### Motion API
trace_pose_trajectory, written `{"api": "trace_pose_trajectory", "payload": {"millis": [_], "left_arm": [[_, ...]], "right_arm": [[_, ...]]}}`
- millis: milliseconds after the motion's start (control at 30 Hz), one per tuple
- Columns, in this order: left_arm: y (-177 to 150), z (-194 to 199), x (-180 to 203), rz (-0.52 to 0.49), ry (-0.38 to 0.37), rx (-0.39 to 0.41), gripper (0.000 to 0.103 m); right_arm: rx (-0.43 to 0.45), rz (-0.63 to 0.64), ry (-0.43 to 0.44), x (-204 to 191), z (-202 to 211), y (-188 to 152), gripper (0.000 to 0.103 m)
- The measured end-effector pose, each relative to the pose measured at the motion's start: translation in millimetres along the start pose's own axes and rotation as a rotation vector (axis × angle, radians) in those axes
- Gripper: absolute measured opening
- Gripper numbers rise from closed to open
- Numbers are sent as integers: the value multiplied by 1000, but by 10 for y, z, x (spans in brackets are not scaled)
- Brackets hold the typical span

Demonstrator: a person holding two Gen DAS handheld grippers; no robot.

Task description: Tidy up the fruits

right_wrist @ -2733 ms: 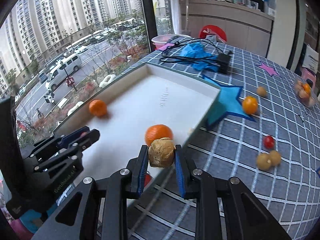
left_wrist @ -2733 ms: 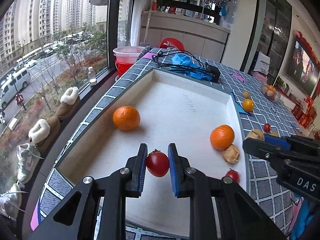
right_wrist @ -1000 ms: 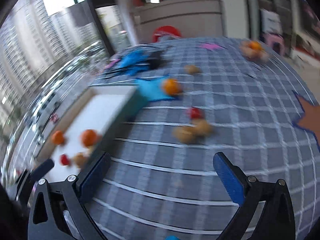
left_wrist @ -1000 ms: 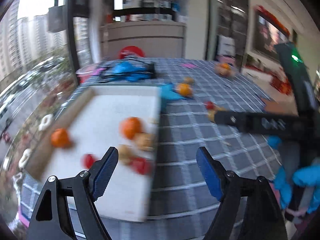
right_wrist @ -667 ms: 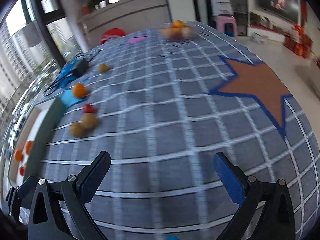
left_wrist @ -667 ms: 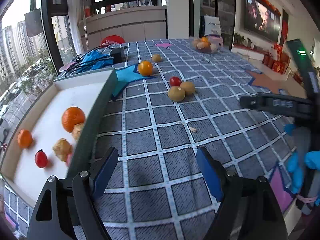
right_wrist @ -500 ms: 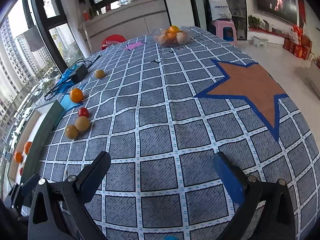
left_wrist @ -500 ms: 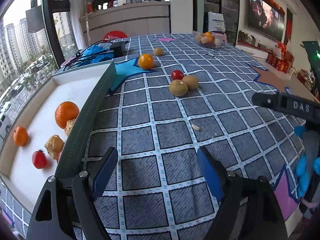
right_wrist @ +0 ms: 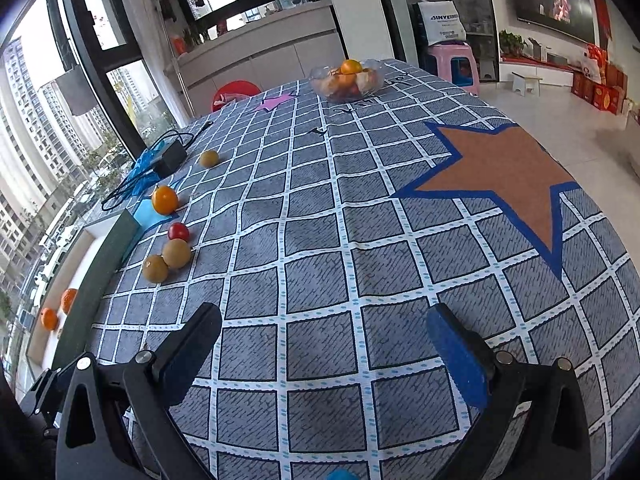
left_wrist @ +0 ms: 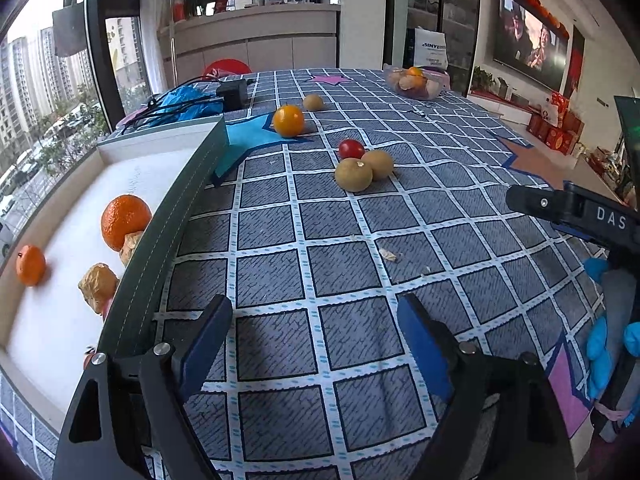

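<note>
Tablecloth (left_wrist: 352,240) looks like matt woven cloth, grey-blue squares with a fine hatch texture, slightly wrinkled. Tray (left_wrist: 160,224) has a dark matt wall with a stitched seam and a flat white matt floor, foam-like. Left gripper (left_wrist: 316,344): matt black plastic frame, shiny metal screws, blue rubbery pads (left_wrist: 420,344). Right gripper (right_wrist: 324,352) same build. Tomato (left_wrist: 351,149) at 12 o'clock is glossy and smooth; the two round brown fruits (left_wrist: 354,175) beside it are matt, finely rough. Orange (left_wrist: 125,221) at 10 o'clock has dimpled, semi-gloss peel. Bowl (right_wrist: 347,80) is clear and glossy; glass or plastic unclear.
</note>
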State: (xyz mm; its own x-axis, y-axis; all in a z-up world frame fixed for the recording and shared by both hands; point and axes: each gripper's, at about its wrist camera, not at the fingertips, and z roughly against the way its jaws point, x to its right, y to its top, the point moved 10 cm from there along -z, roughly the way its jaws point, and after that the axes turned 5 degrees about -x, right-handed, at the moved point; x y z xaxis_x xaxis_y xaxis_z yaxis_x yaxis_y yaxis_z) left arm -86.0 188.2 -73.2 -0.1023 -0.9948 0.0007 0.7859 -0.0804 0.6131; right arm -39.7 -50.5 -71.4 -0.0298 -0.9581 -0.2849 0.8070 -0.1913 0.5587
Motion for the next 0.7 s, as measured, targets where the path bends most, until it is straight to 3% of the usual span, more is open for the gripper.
{"api": "trace_pose_trajectory", "payload": {"millis": [700], "left_arm": [[2, 19, 9, -7, 15, 6, 87]], "right_arm": [[2, -2, 3, 1, 1, 1, 103]]}}
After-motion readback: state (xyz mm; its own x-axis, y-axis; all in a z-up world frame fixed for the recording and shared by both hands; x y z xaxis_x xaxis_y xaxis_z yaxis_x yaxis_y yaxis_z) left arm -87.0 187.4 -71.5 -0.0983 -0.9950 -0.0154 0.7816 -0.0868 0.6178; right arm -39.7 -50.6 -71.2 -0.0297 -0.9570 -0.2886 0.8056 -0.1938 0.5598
